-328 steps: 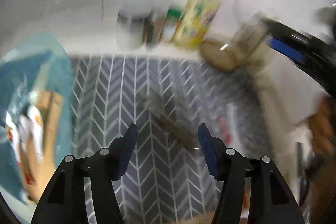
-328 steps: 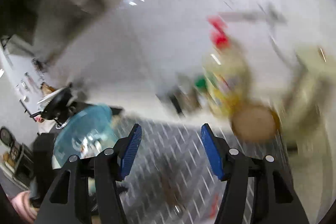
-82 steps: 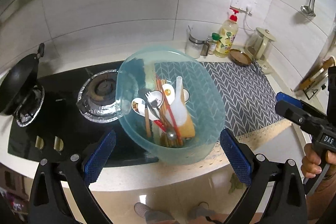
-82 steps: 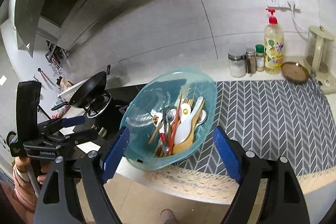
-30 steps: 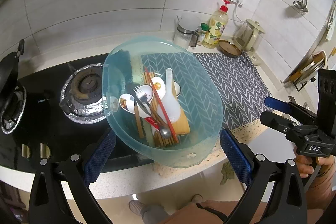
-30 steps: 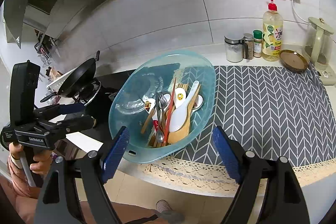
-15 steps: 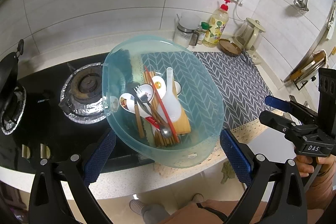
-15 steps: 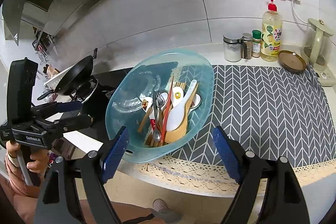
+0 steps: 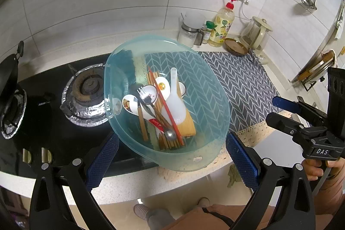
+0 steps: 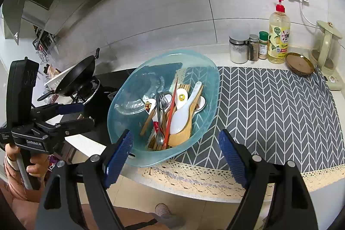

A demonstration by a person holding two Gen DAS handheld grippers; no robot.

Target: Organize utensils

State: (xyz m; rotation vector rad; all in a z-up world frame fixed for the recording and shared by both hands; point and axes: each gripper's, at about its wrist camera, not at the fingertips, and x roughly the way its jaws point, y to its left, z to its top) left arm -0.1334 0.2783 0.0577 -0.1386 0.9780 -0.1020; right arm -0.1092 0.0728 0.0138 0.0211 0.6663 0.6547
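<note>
Left wrist view. Left gripper (image 9: pixel 171 157): fingers (image 9: pixel 102 162) wide apart, empty, held back from the bench (image 9: pixel 133 183) edge. Translucent blue basin (image 9: pixel 217 122): at the front of the bench, straddling the black hob (image 9: pixel 38 122) and the herringbone mat (image 9: pixel 241 83). Contents heaped lengthwise: white rice paddle (image 9: pixel 175 98), wooden spatula (image 9: pixel 187 126) beneath, red chopsticks (image 9: pixel 163 105), metal fork (image 9: pixel 145 96), metal spoon (image 9: pixel 170 135), white ceramic soup spoons (image 9: pixel 131 104), bundle of wooden chopsticks (image 9: pixel 170 143). Right gripper (image 9: pixel 284 111) to the right, fingers apart, empty.

Right wrist view. Right gripper (image 10: pixel 175 154): fingers (image 10: pixel 231 156) spread wide, nothing between, short of the basin (image 10: pixel 207 109). Left gripper (image 10: pixel 71 114) at far left, parted.

Handling, judged: all pieces light and rigid. Metal and glazed ceramic likely slippery; ceramic chip-prone. Thin chopsticks apt to roll or scatter. Best hold: topmost piece first, mid-handle, pinched across the narrow width.
</note>
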